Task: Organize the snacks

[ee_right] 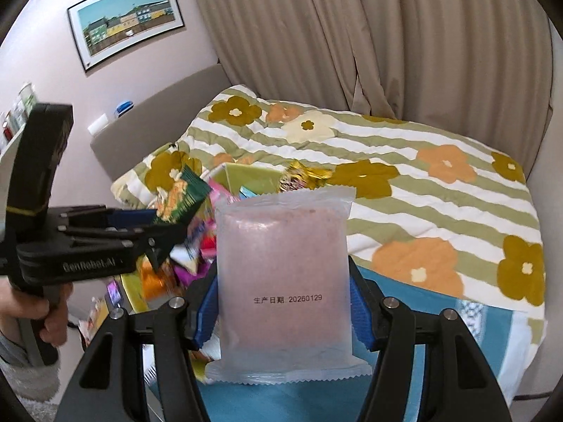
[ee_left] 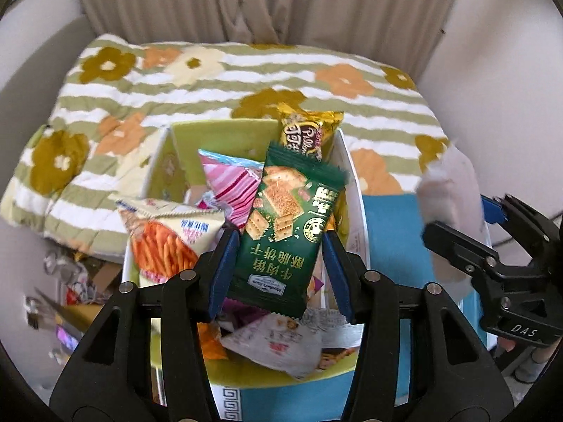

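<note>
The left claw clamped a green cracker packet above the crowded box; the right claw clamped a pink pouch beside it, the bed open beyond.

I see a glossy green foil packet, a frosted matt plastic pouch, and a soft quilted cloth blanket.

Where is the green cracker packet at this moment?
The green cracker packet is clamped between the left gripper fingers, held over the white snack box, just in front of the gold packet; the right wrist view shows it at left.
</note>
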Motion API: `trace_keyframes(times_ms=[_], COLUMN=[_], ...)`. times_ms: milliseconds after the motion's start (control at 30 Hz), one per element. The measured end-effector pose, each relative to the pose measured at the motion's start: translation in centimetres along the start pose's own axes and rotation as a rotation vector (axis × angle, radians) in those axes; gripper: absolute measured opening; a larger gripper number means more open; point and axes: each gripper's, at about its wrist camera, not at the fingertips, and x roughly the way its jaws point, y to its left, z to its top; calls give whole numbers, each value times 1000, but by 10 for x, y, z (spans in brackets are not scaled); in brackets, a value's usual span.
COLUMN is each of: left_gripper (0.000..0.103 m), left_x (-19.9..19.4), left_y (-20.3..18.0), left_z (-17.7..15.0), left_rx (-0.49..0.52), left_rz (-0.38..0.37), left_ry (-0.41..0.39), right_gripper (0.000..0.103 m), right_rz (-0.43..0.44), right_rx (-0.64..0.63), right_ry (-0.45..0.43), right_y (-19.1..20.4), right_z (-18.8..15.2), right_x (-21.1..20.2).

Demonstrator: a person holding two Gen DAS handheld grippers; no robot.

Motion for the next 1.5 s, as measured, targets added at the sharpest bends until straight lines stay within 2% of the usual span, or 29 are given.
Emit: trace_keyframes(times_ms=[33, 67, 100, 333, 767, 800, 867, 900, 933, 1167, 1300, 1500], left_gripper=[67, 90, 97, 97, 97, 97, 97, 97, 97, 97, 97, 97], left_x=[4, 7, 7, -1, -3, -2, 3, 5, 7, 6, -8, -46], left_y=[2, 8, 9, 41, 81, 82, 84, 85, 85, 84, 78, 51], left_z=[1, 1, 0, -7, -15, -16, -18, -19, -20, -32, -39, -55], left_rx=[8, 20, 26, 59, 73, 79, 92, 96, 101, 98, 89, 92], left_rz=[-13, -29, -31, -31, -45, -49, -50, -49, -48, -42, -20, 11], left_ry=[6, 9, 1, -25, -19, -17, -8, -2, 3, 8, -18, -93], right_gripper=[58, 58, 58, 58, 59, 63, 81, 94, 97, 97, 97, 97], right_rz=[-11, -21, -29, -111, -130, -126, -130, -141, -149, -175, -175, -178], right_rx=[12, 25, 35, 131, 256, 272, 295, 301, 307, 350, 327, 285], right_ry=[4, 7, 11, 49, 150, 160, 136, 122, 115, 129, 95, 10], right_y=[5, 8, 9, 14, 27, 28, 29, 29, 29, 25, 30, 42], right_z=[3, 4, 6, 7, 15, 15, 13, 12, 11, -4, -3, -6], right_x=[6, 10, 12, 26, 70, 74, 75, 74, 74, 72, 58, 16])
